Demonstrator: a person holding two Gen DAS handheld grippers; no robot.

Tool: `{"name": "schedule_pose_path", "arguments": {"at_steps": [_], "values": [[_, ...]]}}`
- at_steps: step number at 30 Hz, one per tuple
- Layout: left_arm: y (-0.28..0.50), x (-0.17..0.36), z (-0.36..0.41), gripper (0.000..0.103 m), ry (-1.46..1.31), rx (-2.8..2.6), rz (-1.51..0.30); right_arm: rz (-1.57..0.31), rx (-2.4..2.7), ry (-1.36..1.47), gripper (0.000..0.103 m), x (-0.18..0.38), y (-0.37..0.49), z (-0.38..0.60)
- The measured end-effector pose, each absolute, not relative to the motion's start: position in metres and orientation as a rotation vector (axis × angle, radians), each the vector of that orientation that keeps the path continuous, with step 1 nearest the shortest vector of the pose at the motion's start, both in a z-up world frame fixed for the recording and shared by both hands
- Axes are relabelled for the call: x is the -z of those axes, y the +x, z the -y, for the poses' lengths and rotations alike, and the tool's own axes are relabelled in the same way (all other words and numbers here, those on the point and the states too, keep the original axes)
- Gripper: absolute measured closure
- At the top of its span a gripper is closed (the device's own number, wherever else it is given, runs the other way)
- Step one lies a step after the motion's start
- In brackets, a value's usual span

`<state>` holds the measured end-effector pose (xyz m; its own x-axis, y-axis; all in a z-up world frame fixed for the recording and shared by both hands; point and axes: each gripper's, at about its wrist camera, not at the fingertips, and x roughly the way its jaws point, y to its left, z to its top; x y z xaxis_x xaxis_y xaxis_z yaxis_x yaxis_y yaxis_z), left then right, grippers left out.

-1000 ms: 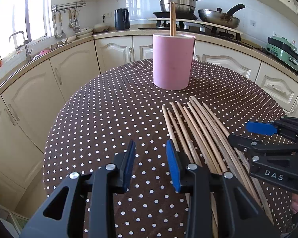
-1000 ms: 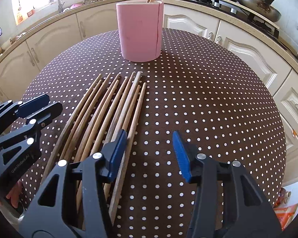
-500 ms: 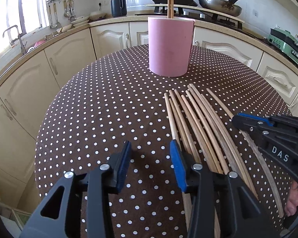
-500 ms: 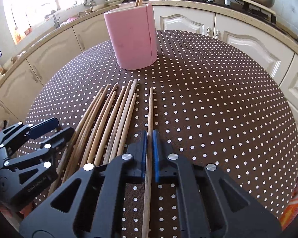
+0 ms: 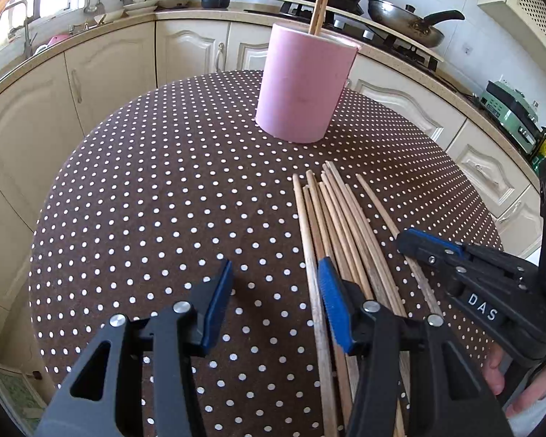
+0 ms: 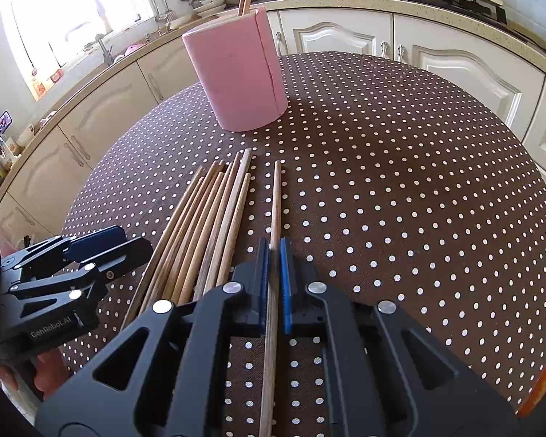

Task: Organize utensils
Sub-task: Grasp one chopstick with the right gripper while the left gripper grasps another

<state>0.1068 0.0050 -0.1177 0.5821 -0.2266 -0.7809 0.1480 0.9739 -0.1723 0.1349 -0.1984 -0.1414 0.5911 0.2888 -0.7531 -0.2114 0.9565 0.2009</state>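
Observation:
Several wooden chopsticks lie side by side on the dotted brown tablecloth; they also show in the right wrist view. A pink cylindrical holder stands behind them with two chopsticks upright in it; it also shows in the right wrist view. My right gripper is shut on one chopstick, set apart to the right of the pile. In the left wrist view the right gripper sits at the right. My left gripper is open and empty, its right finger over the pile's left edge.
The round table stands in a kitchen with cream cabinets around it. A stove with pots and a pan is behind the holder. The left gripper shows at the left of the right wrist view.
My right gripper has shut on the rightmost chopstick and pulled it apart from the pile. My left gripper has moved forward and right, its right finger now over the pile's left edge.

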Motion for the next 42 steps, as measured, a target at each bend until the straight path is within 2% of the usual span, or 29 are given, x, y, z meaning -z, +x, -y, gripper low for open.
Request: {"name": "schedule_pose_path", "arguments": {"at_steps": [11,24,34,38,41,42], "values": [[0.117,0.12,0.023,0.054,0.099,0.035,-0.916,-0.893,-0.294,0.102,0.096,0.141,0.133,0.2],[0.132,0.116,-0.002,0.054,-0.135,0.165,-0.99,-0.894,-0.303,0.121,0.096,0.14,0.133,0.2],[0.144,0.121,0.038,0.051,0.075,0.046,-0.974,-0.894,-0.305,0.118,0.096,0.139,0.132,0.2],[0.155,0.12,0.037,0.051,0.055,0.043,-0.983,-0.895,-0.308,0.125,0.096,0.139,0.131,0.201],[0.165,0.12,0.035,0.054,0.044,0.027,-0.964,-0.894,-0.304,0.115,0.096,0.139,0.131,0.199],[0.166,0.119,0.031,0.061,0.042,0.015,-0.956,-0.894,-0.303,0.114,0.096,0.139,0.131,0.199]]}}
